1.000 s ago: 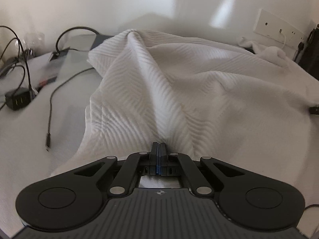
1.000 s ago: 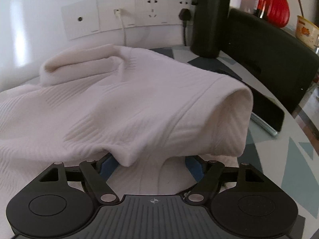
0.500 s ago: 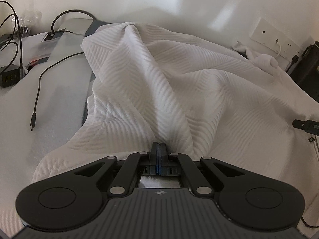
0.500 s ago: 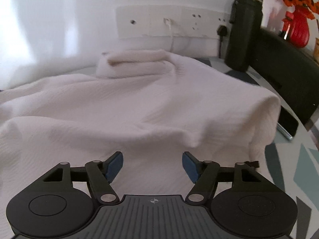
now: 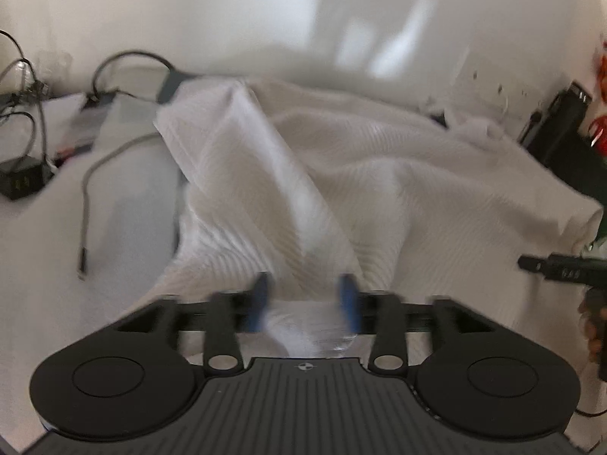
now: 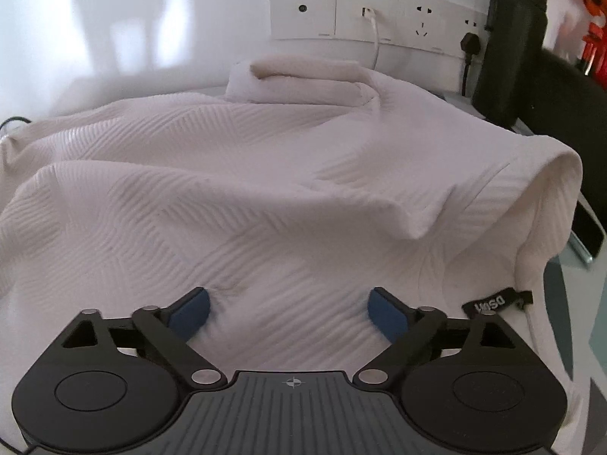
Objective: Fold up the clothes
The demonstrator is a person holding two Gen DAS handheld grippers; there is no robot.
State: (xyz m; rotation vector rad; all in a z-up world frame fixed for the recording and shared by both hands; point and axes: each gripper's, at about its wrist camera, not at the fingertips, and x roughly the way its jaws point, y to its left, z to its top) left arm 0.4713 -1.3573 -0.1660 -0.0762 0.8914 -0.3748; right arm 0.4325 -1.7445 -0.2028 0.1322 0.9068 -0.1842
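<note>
A white ribbed garment (image 5: 379,189) lies rumpled across the table, with a raised fold (image 5: 242,159) running toward my left gripper (image 5: 303,303). That gripper is open, its blue pads apart, and cloth lies loose between them; the view is blurred. In the right wrist view the same garment (image 6: 265,197) spreads wide, with a black label (image 6: 493,305) at its right edge. My right gripper (image 6: 290,313) hangs open just above the cloth, holding nothing. The other gripper's tip (image 5: 557,265) shows at the right of the left wrist view.
A folded white towel (image 6: 299,83) sits at the back by the wall sockets (image 6: 364,11). A black bottle (image 6: 508,41) and a phone (image 6: 586,231) are at the right. Cables (image 5: 85,197) and a black charger (image 5: 22,180) lie on the left.
My left gripper was shut on the garment and has opened, letting the fold go. The right gripper has stayed open and drawn back a little over the cloth.
</note>
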